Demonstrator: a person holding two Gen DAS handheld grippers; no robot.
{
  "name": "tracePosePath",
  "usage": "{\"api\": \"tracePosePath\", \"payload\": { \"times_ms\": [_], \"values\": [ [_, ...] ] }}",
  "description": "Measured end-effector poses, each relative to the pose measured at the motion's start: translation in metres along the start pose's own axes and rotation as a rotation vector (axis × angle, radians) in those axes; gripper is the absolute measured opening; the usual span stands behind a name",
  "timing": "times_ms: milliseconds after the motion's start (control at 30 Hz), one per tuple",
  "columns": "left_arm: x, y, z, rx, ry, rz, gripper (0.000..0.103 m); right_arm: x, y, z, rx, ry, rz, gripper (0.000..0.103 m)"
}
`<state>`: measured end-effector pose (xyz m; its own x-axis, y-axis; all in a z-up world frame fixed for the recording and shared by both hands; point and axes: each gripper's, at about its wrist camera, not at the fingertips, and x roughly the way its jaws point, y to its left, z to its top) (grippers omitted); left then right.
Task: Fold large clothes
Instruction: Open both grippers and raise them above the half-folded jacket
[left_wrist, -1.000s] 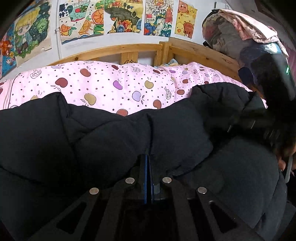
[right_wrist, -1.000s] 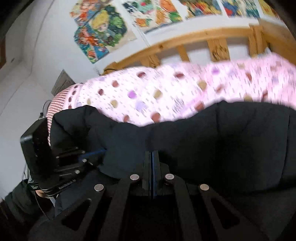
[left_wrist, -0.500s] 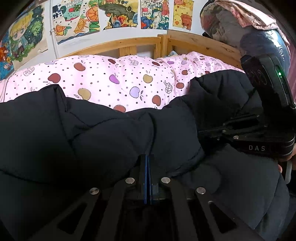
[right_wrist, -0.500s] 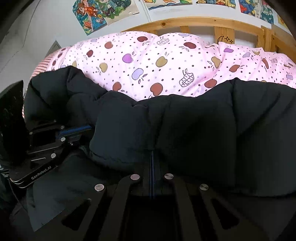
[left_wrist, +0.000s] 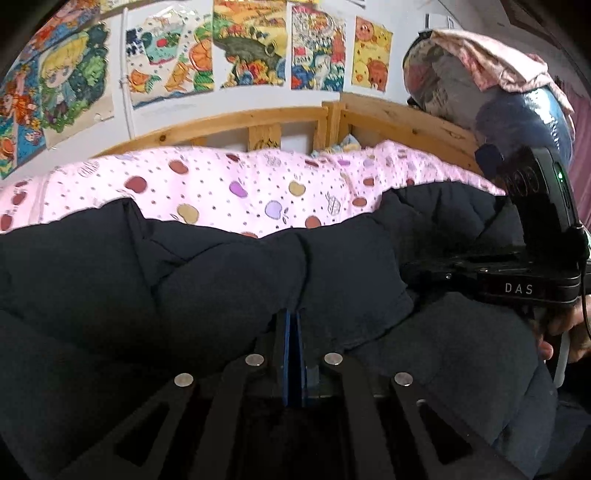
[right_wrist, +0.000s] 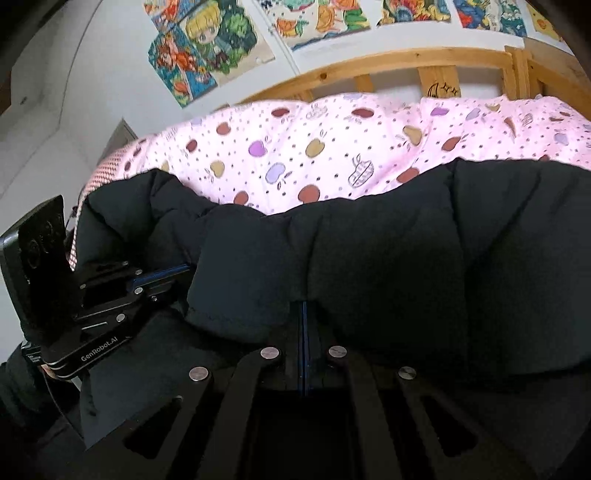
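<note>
While the black padded coat (left_wrist: 229, 280) lies across the pink apple-print quilt (left_wrist: 236, 184), the left gripper (left_wrist: 291, 321) and right gripper (right_wrist: 304, 314) each pinch its folded edge.

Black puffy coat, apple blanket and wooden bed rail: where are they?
Black puffy coat (left_wrist: 229, 280): left wrist view, on its padded fold.
Apple blanket (right_wrist: 332, 147): right wrist view, on its pink top.
Wooden bed rail (left_wrist: 229, 123): left wrist view, on its top bar.
</note>
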<state>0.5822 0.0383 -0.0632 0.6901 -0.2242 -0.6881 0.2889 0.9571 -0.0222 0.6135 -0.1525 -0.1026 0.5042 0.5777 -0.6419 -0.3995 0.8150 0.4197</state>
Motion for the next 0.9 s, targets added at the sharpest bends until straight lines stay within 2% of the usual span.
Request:
{"api": "tracePosePath", "payload": {
  "times_ms": [100, 167, 233, 300, 367, 467, 533, 600, 733, 767, 900],
  "values": [
    [-0.016, -0.002, -0.001, -0.017, -0.033, 0.012, 0.029, -0.016, -0.002, -0.001, -0.003, -0.046, -0.029, 0.001],
    [-0.031, -0.005, -0.002, -0.032, -0.066, 0.019, 0.054, -0.028, -0.005, -0.002, -0.008, -0.071, -0.055, 0.004],
    [-0.044, -0.007, -0.002, -0.046, -0.091, 0.036, 0.059, -0.039, -0.002, -0.002, -0.016, -0.095, -0.074, 0.012],
    [-0.056, -0.007, -0.002, -0.074, -0.104, 0.047, 0.062, -0.052, 0.000, -0.007, -0.026, -0.121, -0.086, 0.035],
    [-0.068, -0.004, -0.002, -0.116, -0.114, 0.055, 0.073, -0.063, 0.005, -0.009, -0.039, -0.136, -0.092, 0.046],
    [-0.083, -0.003, -0.002, -0.153, -0.137, 0.069, 0.082, -0.079, 0.014, -0.012, -0.070, -0.147, -0.120, 0.047],
    [-0.094, -0.005, -0.003, -0.172, -0.147, 0.078, 0.087, -0.087, 0.023, -0.013, -0.085, -0.150, -0.131, 0.053],
    [-0.103, -0.009, -0.004, -0.183, -0.153, 0.095, 0.090, -0.100, 0.030, -0.014, -0.100, -0.171, -0.138, 0.064],
    [-0.123, -0.020, -0.009, -0.169, -0.160, 0.159, 0.096, -0.126, 0.042, -0.014, -0.128, -0.209, -0.162, 0.071],
    [-0.127, -0.023, -0.010, -0.161, -0.159, 0.162, 0.098, -0.132, 0.045, -0.015, -0.128, -0.215, -0.162, 0.075],
    [-0.153, -0.037, -0.016, -0.135, -0.156, 0.179, 0.102, -0.152, 0.058, -0.019, -0.126, -0.233, -0.159, 0.082]
  ]
}}
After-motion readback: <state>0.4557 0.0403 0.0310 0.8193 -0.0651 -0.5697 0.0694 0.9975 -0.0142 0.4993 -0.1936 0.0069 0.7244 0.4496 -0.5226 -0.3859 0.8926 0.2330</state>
